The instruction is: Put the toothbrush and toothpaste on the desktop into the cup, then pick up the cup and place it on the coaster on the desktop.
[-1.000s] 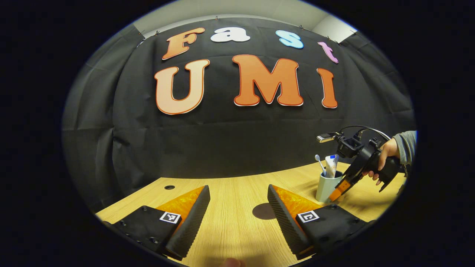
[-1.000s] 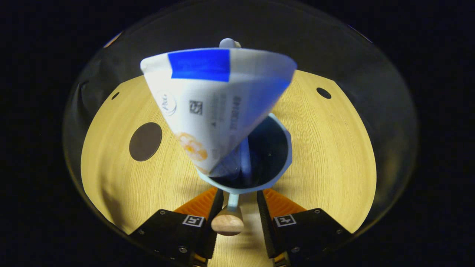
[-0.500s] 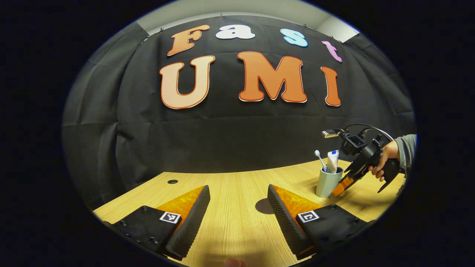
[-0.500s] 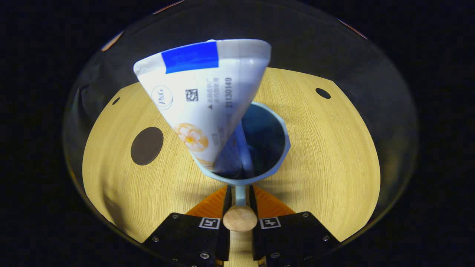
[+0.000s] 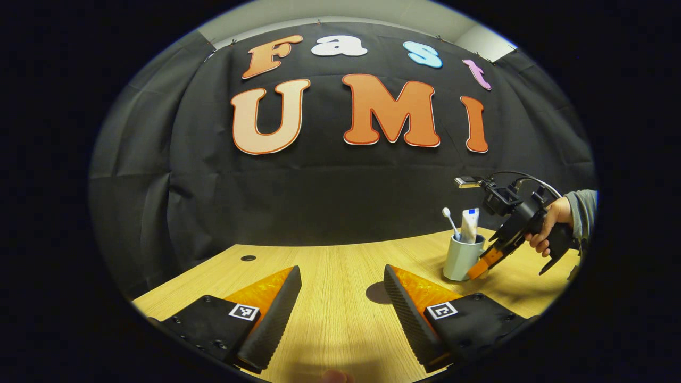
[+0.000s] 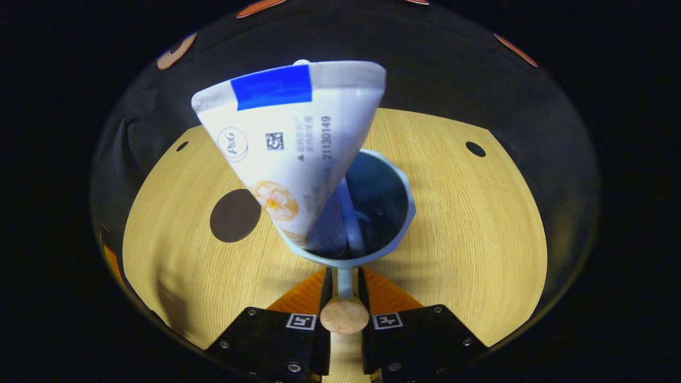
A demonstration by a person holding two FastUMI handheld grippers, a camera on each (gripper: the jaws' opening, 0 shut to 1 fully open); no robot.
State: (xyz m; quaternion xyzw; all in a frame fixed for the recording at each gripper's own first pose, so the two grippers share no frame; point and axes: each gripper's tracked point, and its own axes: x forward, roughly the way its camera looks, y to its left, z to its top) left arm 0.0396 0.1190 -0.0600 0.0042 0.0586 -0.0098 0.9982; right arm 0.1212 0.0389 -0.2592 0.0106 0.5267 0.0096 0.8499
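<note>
Gripping the cup's (image 6: pixel 367 213) handle, the right gripper (image 6: pixel 343 290) has its jaws clenched on it. Toothpaste (image 6: pixel 292 143) and toothbrush (image 5: pixel 450 221) stand inside the cup, tube leaning out over the rim. Cup looks slightly off the wooden surface (image 6: pixel 468 223); contact unclear. Dark round coaster (image 6: pixel 235 215) lies nearby, apart. Left gripper (image 5: pixel 340 303) hovers low with jaws released, holding nothing. A hand (image 5: pixel 545 229) holds the right gripper.

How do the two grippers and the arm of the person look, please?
Left gripper: wedge-shaped fingers with ribbed inner faces, on black bodies bearing square black-and-white markers. Right gripper: a black pistol-grip body with a camera block and a looping black cable on top. The person's hand comes from a grey sleeve.
</note>
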